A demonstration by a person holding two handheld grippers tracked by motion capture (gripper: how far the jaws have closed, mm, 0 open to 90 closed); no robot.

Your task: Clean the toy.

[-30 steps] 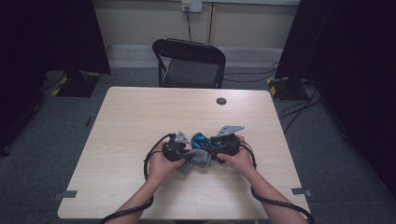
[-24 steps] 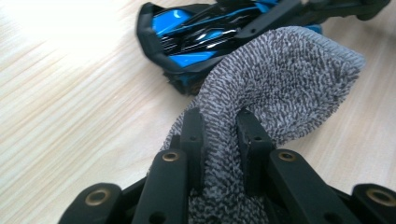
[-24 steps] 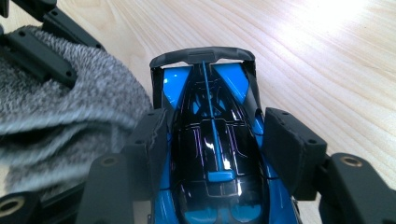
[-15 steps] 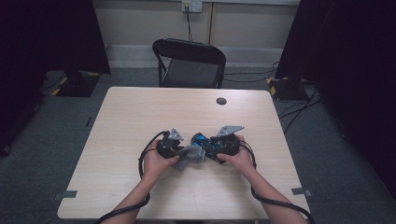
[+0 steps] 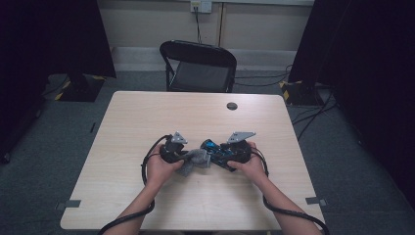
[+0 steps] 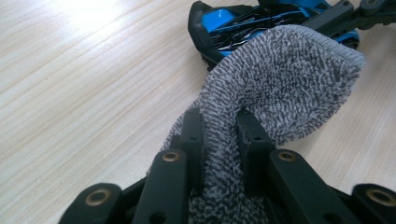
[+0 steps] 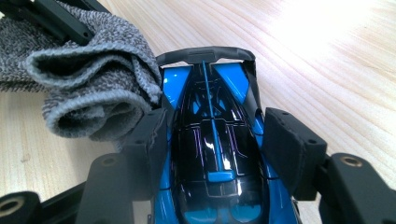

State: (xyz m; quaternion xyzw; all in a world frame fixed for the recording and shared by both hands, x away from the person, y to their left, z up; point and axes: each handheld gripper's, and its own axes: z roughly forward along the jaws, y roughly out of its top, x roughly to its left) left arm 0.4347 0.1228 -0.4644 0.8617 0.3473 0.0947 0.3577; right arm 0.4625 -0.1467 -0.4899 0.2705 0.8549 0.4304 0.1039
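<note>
The toy car [image 7: 217,154] is blue and black. It sits near the front edge of the table [image 5: 147,117], about in the middle. The right gripper [image 7: 215,140] has its 2 fingers [image 7: 289,144] pinching the car's sides. The left gripper [image 6: 219,135] pinches a grey cloth [image 6: 280,79] that touches the car's end.

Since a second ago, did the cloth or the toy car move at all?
Only a little. The left hand-held gripper, shut on the grey cloth, slid slightly to the left in the high view and came back against the blue toy car, so the cloth rubs along it. Nothing was picked up or let go. The right hand-held gripper stayed put, clamped on the car, and the table looks the same.
</note>
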